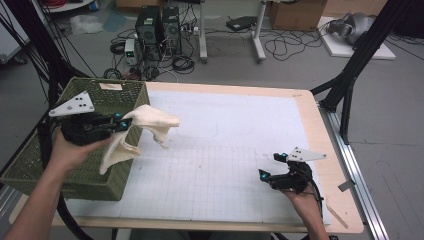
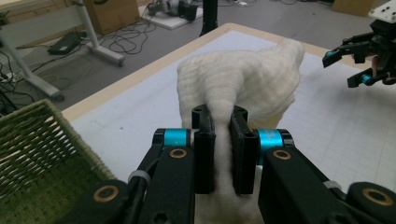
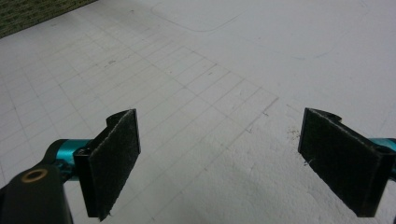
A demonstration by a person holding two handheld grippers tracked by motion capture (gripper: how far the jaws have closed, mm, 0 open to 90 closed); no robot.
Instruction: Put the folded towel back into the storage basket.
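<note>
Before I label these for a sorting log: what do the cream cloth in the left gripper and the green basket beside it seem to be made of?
The cream cloth looks like soft knitted or ribbed fabric, matte: fine ridges show and it drapes limply from the left gripper. The green basket looks woven, wicker or perhaps plastic strand: an open lattice wall, dull olive finish.
</note>
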